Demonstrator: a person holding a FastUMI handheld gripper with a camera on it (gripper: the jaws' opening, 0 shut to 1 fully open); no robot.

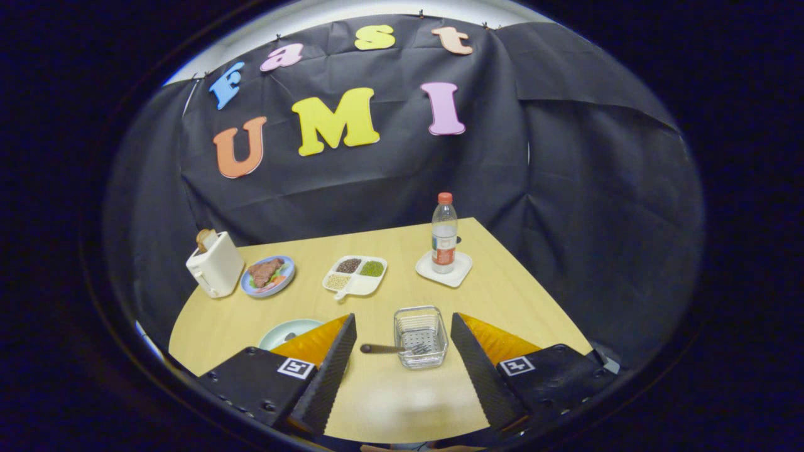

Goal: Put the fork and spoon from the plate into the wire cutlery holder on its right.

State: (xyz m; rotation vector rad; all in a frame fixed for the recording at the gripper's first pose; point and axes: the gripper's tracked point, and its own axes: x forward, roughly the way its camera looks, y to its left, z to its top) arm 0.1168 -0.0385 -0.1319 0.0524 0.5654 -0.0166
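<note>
The wire cutlery holder (420,336) stands on the wooden table between my two fingers, a little beyond their tips. A fork (394,348) lies in it, tines inside and dark handle sticking out over its left rim. A pale green plate (286,331) lies to the holder's left, partly hidden behind my left finger (333,370); the bowl of a spoon (290,336) shows on it. My gripper (402,333) is open and holds nothing.
Farther back on the table (377,402) stand a white toaster (215,265) with bread, a blue plate (269,275) with meat, a divided white dish (355,275) of beans, and a water bottle (444,233) on a white coaster (444,269).
</note>
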